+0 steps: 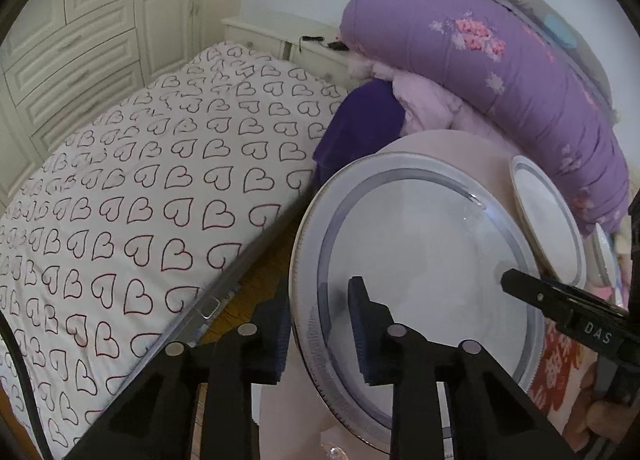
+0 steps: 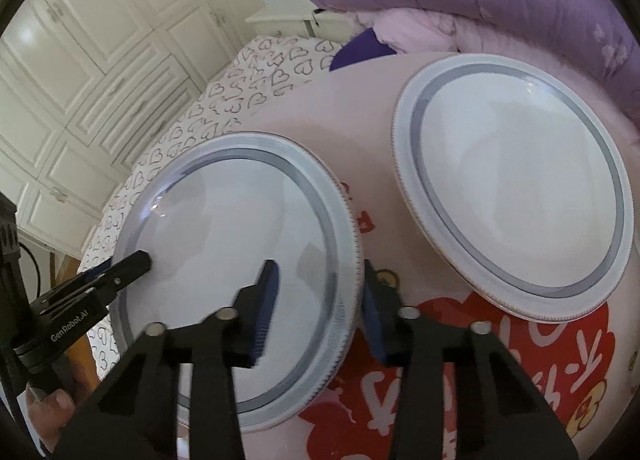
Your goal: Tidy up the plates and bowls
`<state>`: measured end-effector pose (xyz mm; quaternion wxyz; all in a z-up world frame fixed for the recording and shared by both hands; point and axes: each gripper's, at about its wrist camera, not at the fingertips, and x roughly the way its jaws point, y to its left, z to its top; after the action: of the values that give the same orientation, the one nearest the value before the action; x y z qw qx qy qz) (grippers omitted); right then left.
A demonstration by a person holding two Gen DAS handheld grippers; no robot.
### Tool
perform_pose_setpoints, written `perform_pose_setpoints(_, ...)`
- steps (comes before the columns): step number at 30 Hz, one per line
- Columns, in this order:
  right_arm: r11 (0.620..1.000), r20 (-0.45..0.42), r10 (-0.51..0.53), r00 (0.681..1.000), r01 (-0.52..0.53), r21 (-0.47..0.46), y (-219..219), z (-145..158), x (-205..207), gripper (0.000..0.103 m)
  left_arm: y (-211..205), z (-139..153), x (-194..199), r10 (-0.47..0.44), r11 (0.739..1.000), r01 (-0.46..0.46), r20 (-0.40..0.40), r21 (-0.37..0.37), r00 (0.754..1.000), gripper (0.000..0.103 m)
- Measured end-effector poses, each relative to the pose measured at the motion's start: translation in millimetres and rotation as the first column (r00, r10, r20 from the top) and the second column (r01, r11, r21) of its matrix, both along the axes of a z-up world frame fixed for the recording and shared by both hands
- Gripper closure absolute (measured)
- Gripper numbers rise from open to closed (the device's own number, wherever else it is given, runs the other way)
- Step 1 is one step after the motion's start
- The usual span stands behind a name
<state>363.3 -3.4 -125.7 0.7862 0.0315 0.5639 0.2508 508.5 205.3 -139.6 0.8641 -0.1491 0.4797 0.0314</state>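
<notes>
White porcelain with a grey ring, the near plate (image 2: 224,220) lies on the pink surface (image 2: 320,108) and is pinched from two sides. The left claw (image 1: 318,292) has its pads narrowed on the plate's rim on the side toward the bed (image 1: 140,180). The right claw (image 2: 320,266) grips the opposite rim, on the side toward the far plate (image 2: 516,188). In each claw one pad sits on top of the near plate and the other outside its edge.

I think the main risk is a slip. The rim is smooth and sloped, and each claw holds only a small piece of it. If one hand rises faster than the other, the near plate may tilt and slide out. On the bed side its rim already hangs past the edge of the surface, with wooden floor below, so a fall there could break it. A swing toward the far plate, which stands just beside it, could knock the two rims together.

Several things are hard to see. The outer pad of each claw is hidden behind the rim, so I cannot confirm how firmly it presses. The right claw's inner pad is blurred. Beyond the far plate, in the left wrist view, a pale rim of another dish (image 1: 604,256) is cut off; plate or bowl, I cannot say.
</notes>
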Motion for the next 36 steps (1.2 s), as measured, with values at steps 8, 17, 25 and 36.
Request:
perform_pose_setpoints(8, 1.0, -0.009, -0.017, 1.0, 0.017, 0.001, -4.2, -2.4, 3.2, 0.08, -2.5, -3.7, -7.1, 0.009, 1.0, -0.009, 0.009, -0.004, 1.0, 0.083)
perform_pose_setpoints(17, 0.999, -0.021, -0.017, 1.0, 0.018, 0.028, -4.8, -1.5, -0.6, 0.082, -9.9, 1.0, -19.4, 0.023, 1.0, -0.023, 0.007, 0.014, 1.0, 0.083)
perform_pose_setpoints(25, 0.999, -0.013, -0.001, 1.0, 0.001, 0.049, -1.5, 7.0, -9.7, 0.082, -10.0, 14.6, -38.5, 0.038, 0.999, -0.039, 0.018, 0.029, 0.999, 0.083)
perform_pose_setpoints(36, 0.999, -0.004, -0.004, 1.0, 0.004, 0.049, -10.5, 15.8, -23.0, 0.082, -20.8, 25.8, -63.1, 0.028, 0.999, -0.028, 0.025, 0.031, 0.999, 0.083)
